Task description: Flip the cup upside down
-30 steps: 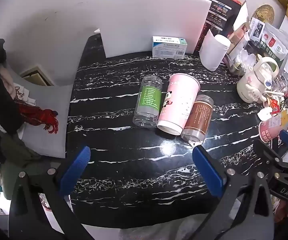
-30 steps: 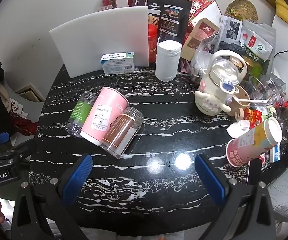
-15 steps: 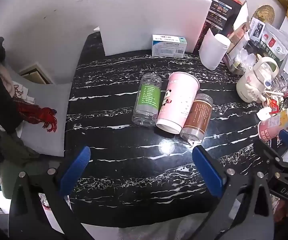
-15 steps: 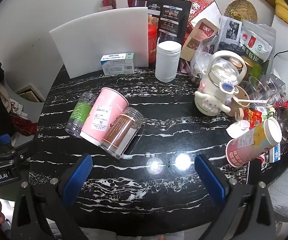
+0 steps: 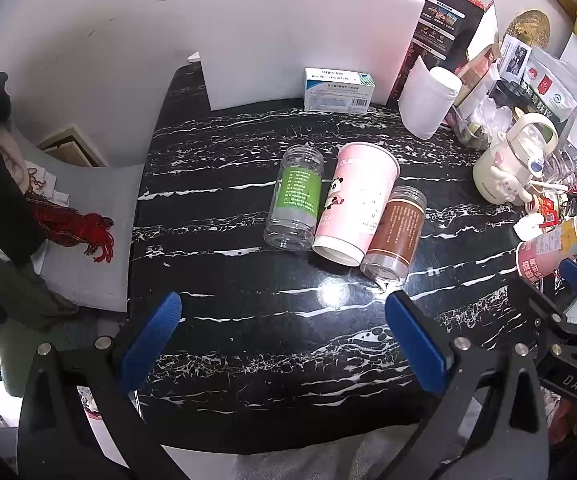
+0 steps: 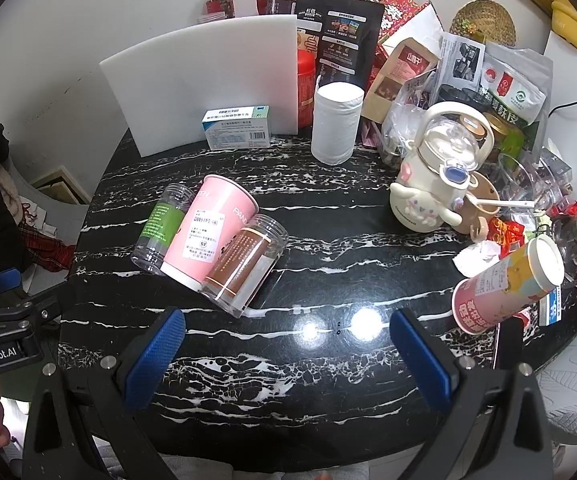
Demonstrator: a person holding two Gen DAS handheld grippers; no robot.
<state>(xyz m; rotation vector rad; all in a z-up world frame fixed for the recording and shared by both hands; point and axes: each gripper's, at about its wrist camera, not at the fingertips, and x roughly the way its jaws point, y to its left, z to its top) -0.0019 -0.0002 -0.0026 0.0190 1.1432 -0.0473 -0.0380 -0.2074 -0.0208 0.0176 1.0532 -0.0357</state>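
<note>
Pink paper cup (image 5: 354,204) lies on its side mid-table (image 5: 248,340) — wedged between green-label jar (image 5: 294,198) and brown-label jar (image 5: 396,234), touching both. Left gripper (image 5: 280,344) and right gripper (image 6: 288,356) hover near the table's front edge — jaws wide apart, holding nothing.

Both views look down and forward from above the near edge of the black marbled tabletop (image 5: 216,208), each framed at the bottom by its own gripper's wide-spread blue-padded fingers. The left wrist view sits toward the left, taking in the tabletop's left edge and the grey cushion (image 5: 88,216) beyond it, with the right gripper (image 5: 576,280) at its right border. The right wrist view sits farther right, facing the cluttered right side, with the left gripper (image 6: 0,284) at its left border. Both share the pink cup (image 5: 354,204) (image 6: 204,232) lying between two clear jars, the white board (image 5: 308,40) (image 6: 204,80) and the small box (image 5: 338,90) (image 6: 236,127) at the far edge.
</note>
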